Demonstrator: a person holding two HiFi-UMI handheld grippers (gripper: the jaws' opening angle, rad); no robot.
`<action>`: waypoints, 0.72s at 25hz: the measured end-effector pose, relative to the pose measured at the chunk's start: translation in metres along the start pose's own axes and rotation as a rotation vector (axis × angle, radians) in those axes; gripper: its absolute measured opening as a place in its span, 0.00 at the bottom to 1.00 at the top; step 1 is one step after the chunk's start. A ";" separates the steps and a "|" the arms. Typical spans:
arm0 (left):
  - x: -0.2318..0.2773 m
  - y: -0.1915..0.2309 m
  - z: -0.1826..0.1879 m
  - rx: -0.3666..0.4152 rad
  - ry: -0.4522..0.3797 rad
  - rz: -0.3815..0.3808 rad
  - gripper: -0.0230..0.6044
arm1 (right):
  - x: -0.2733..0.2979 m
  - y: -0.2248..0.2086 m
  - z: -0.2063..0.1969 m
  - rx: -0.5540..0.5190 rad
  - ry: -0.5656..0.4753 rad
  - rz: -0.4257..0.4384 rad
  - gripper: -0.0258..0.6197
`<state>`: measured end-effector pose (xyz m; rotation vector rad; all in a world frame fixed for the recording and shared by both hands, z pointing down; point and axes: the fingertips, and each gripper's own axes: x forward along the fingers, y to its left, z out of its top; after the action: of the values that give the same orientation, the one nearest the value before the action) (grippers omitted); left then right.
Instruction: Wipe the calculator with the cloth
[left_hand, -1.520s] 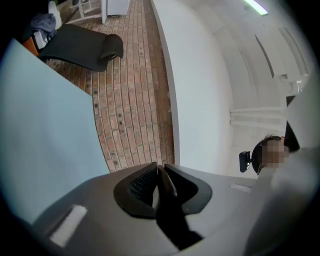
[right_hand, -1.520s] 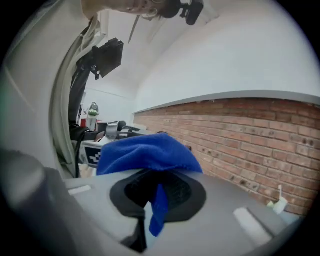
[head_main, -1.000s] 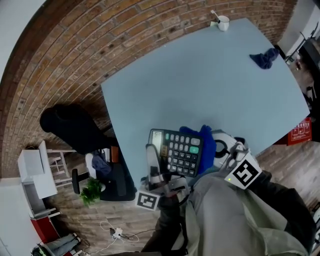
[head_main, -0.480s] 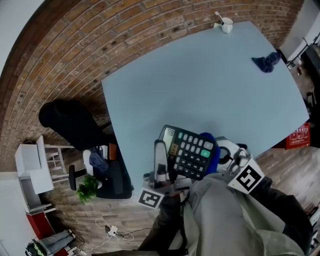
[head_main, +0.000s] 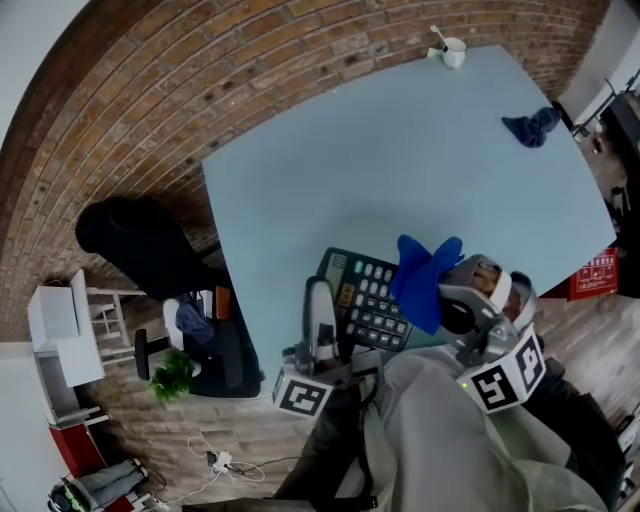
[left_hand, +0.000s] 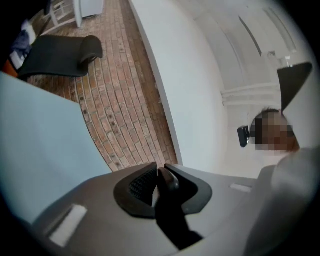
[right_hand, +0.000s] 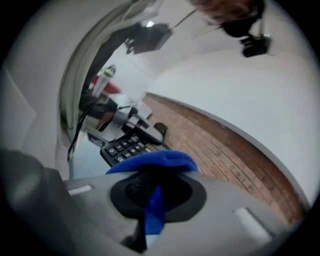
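My left gripper (head_main: 323, 303) (left_hand: 159, 176) is shut on the left edge of the dark calculator (head_main: 368, 298), which it holds tilted over the table's near edge. In the left gripper view only that dark edge (left_hand: 169, 186) shows between the jaws. The right gripper (head_main: 448, 296) (right_hand: 152, 189) is shut on a bright blue cloth (head_main: 421, 279) (right_hand: 156, 162), which hangs over the right part of the keys. The right gripper view looks past the cloth to the calculator (right_hand: 126, 149), with the left gripper on it.
The light blue table (head_main: 380, 170) carries a white cup (head_main: 453, 49) with a spoon at its far corner and a second dark blue cloth (head_main: 530, 126) at the right. A black chair (head_main: 140, 250), a plant (head_main: 176, 376) and a white shelf (head_main: 58, 335) stand on the brick floor to the left.
The right gripper has rolled and lifted the blue cloth from behind the calculator's right side up onto its keys. The calculator has tipped a little in the left gripper.
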<state>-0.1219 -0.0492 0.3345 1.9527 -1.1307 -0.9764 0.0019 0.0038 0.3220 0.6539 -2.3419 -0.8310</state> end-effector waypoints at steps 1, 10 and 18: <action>0.000 0.000 -0.003 0.058 0.022 0.020 0.12 | 0.007 0.012 0.002 -0.097 0.052 0.042 0.09; -0.002 -0.009 -0.013 0.106 0.058 0.006 0.13 | 0.035 0.007 0.003 -0.066 0.054 0.099 0.09; -0.004 -0.004 -0.022 0.142 0.098 0.056 0.13 | 0.046 0.027 0.024 -0.073 0.066 0.125 0.09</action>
<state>-0.1028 -0.0405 0.3435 2.0450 -1.2205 -0.7809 -0.0534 0.0044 0.3403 0.4915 -2.2559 -0.8221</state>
